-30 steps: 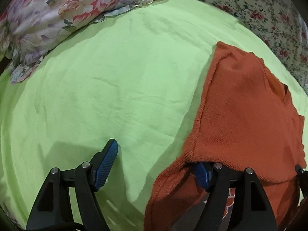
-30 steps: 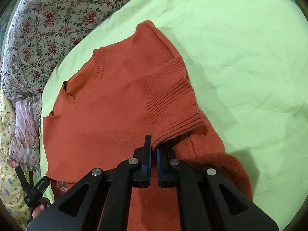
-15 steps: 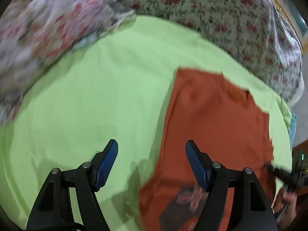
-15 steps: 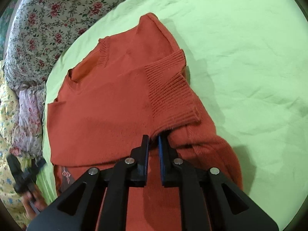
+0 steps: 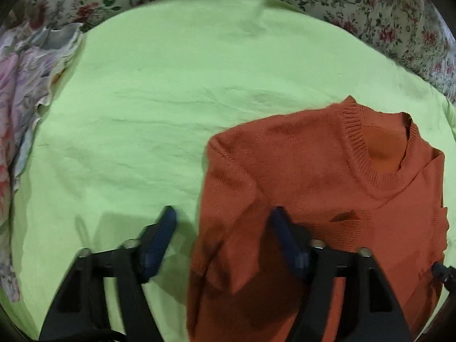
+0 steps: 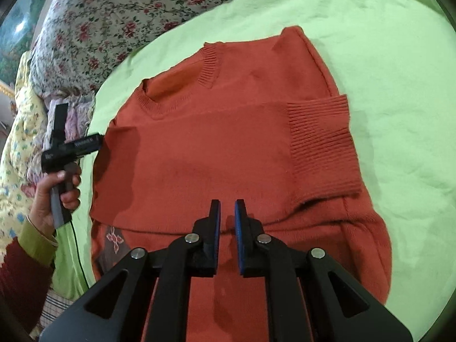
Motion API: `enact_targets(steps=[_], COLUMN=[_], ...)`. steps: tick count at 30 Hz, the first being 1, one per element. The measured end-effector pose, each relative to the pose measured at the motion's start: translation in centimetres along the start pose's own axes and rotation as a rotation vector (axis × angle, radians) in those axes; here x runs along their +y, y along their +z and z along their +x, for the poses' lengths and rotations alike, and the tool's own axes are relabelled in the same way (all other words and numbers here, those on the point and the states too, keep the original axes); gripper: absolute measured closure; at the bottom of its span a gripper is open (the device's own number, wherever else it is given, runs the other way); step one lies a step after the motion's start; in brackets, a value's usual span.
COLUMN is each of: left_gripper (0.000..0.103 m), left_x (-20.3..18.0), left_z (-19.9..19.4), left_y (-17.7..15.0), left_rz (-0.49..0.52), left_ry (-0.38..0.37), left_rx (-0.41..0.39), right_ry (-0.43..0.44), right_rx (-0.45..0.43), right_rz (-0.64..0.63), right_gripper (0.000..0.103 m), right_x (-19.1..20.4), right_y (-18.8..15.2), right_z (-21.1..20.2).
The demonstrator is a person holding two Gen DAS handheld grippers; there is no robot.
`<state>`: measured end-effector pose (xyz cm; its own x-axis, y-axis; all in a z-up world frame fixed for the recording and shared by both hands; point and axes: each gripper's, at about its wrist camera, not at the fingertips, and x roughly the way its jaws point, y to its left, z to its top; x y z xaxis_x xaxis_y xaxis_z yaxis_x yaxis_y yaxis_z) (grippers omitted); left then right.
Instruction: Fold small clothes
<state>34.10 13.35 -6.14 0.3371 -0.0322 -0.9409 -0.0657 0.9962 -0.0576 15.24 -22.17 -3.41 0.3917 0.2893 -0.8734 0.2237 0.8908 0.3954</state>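
An orange-red knit sweater [image 5: 327,188] lies flat on the green sheet [image 5: 171,114], ribbed round neck [image 5: 356,154] at the far side. One sleeve is folded across the chest and ends in a ribbed cuff [image 6: 322,142]. My left gripper [image 5: 223,228] hovers over the sweater's left edge. Its jaws are closing, with that folded edge below and between them, and the pads do not press on it. My right gripper [image 6: 228,216] hangs over the lower edge of the folded sleeve. Only a narrow gap shows between its fingers, with nothing pinched. A hand [image 6: 61,196] holds the left gripper's handle beside the sweater.
Floral bedding [image 5: 370,5] borders the sheet at the back. A crumpled floral cloth [image 5: 22,114] lies along the left side. A dark patterned cloth [image 6: 112,242] peeks out under the sweater's near left corner. Bare green sheet [image 6: 399,71] stretches right of the sweater.
The right gripper let go of the sleeve, which now lies flat across the chest, and drew back. The left gripper swung toward the sweater's neck end and its jaws narrowed.
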Motion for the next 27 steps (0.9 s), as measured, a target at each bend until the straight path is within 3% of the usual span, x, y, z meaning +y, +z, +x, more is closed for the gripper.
enact_targets(steps=[1,2,4,9,12,17,19,21,23,27], left_gripper=[0.086,0.091,0.094,0.094,0.094,0.078,0.055,0.046,0.046,0.041], left_x=[0.2,0.5,1.4,5.7,6.1,5.6,5.2,5.0,3.5,1.1], left_z=[0.0,-0.3,-1.1,-1.1,-1.0,-4.4,-6.6,-8.8,-10.1,-11.8], left_y=[0.1,0.2,0.2,-0.5,-0.9,-2.9,-4.6,-7.4,-10.1,-16.5], left_rz=[-0.007,-0.015,-0.025,-0.144,-0.169,-0.201,-0.207,-0.219,-0.196,-0.16], left_ry=[-0.031,-0.024,0.018,-0.054,-0.068,-0.075,-0.095,-0.125,-0.159,-0.147], left_rx=[-0.013,-0.031,-0.075,-0.097,-0.107,-0.1,-0.11,-0.118,-0.104,-0.033], right_ry=[0.0,-0.002,-0.005,-0.002,-0.044,-0.023,-0.023,-0.009,-0.007,-0.025], right_rx=[0.001,0.0,-0.001,-0.012,-0.001,0.01,-0.018,-0.042,-0.061,-0.047], right_rz=[0.004,0.005,0.008,0.014,0.015,0.082,0.069,0.058,0.047,0.009], right_gripper=[0.092,0.092,0.092,0.092,0.092,0.092,0.089,0.08,0.069,0.068], right_x=[-0.1,-0.2,-0.5,-1.3,-2.5,-4.0,-3.7,-3.5,-3.4,-3.3], right_y=[0.2,0.5,0.9,1.8,2.2,2.7,2.6,2.2,1.3,-1.1], right_z=[0.3,0.4,0.6,1.0,2.4,2.8,1.4,-0.2,-2.0,-4.4])
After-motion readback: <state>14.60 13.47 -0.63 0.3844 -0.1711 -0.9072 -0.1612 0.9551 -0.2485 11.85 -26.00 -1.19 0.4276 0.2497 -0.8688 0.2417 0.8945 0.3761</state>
